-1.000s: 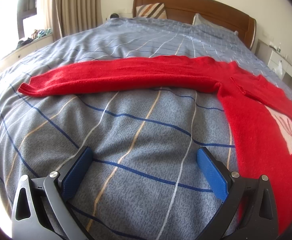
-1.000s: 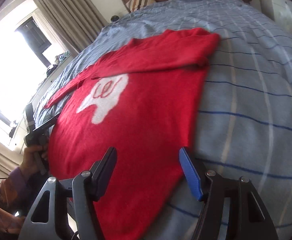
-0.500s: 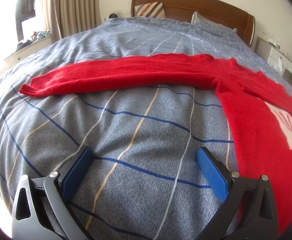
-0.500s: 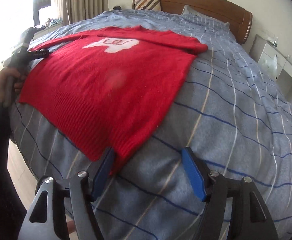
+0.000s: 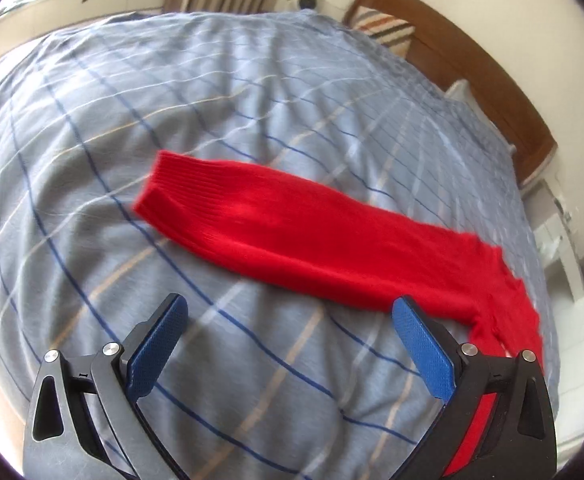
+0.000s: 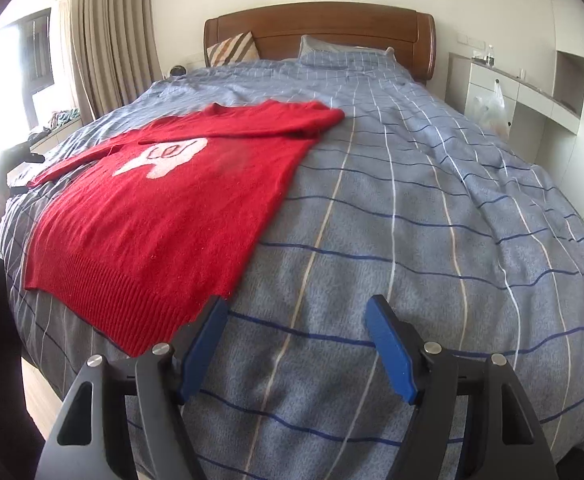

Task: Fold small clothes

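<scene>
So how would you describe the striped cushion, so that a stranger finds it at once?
Start at the wooden headboard behind the bed. The cushion leans against its left end, beside the curtain. Its diagonal stripes set it apart from the checked blue pillow.

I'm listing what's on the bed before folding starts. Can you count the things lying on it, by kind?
Red sweater: 1
Pillows: 2, one striped, one checked blue
Total: 3, all on the checked bedspread
</scene>
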Tool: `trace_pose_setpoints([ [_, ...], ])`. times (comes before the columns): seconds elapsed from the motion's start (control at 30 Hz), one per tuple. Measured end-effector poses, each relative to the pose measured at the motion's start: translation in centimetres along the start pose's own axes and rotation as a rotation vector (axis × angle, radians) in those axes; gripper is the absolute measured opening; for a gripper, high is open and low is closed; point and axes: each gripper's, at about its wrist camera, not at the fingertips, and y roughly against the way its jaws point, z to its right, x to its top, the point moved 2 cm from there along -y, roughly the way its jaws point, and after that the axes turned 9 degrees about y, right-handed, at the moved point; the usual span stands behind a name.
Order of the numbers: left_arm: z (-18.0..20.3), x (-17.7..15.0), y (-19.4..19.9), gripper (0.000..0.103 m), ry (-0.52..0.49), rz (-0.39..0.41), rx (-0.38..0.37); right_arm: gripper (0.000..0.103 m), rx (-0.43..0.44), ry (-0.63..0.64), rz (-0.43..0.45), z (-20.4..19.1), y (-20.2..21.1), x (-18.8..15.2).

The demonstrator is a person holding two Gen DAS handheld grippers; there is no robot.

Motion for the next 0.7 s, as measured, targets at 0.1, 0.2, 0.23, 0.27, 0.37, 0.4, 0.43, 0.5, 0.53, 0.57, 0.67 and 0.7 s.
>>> trace_pose_setpoints([
  [0.1,-2.5,2.4,-1.8,0.100,0.104,-0.014,0.003,0.072,0.001,0.013,-0.004,-0.6,-0.1,-0.2],
  [0.2,-1.9,3.9,-2.9,0.074,0.106,0.017,-0.009,0.072,0.008,0.028,-0.024,-1.2,-0.5,-0.4],
  [0.23,-1.8,4.3,-3.4,0.051,0.112,0.013,-0.009,0.072,0.009,0.031,-0.027,-1.3,-0.6,-0.4],
  [0.27,-1.9,4.6,-3.9,0.036,0.130,0.010,-0.001,0.072,0.009,0.030,-0.029,-1.3,-0.6,-0.5],
  [0.37,-2.4,5.1,-4.0,0.004,0.187,0.043,0.028,0.072,0.014,0.018,-0.029,-1.4,-0.4,-0.6],
  [0.4,-1.8,5.2,-3.4,0.003,0.174,0.067,0.028,0.072,0.014,0.015,-0.028,-1.4,-0.4,-0.6],
  [0.43,-0.7,5.4,-2.6,0.003,0.137,0.093,0.026,0.072,0.015,0.011,-0.026,-1.4,-0.3,-0.6],
  [0.5,3.2,5.8,-0.8,0.003,0.026,0.133,0.000,0.072,0.021,0.006,-0.024,-1.4,-0.2,-0.6],
  [0.53,5.9,5.9,0.2,0.003,-0.036,0.150,-0.028,0.072,0.024,0.006,-0.025,-1.3,-0.2,-0.6],
  [0.57,8.8,5.8,1.2,0.003,-0.099,0.162,-0.065,0.072,0.027,0.004,-0.027,-1.3,-0.3,-0.6],
  [0.67,18.5,4.1,3.9,0.003,-0.284,0.171,-0.197,0.072,0.040,-0.012,-0.029,-1.0,-0.5,-0.6],
  [0.7,21.8,3.1,4.6,0.003,-0.347,0.166,-0.237,0.072,0.045,-0.019,-0.027,-0.9,-0.5,-0.6],
])
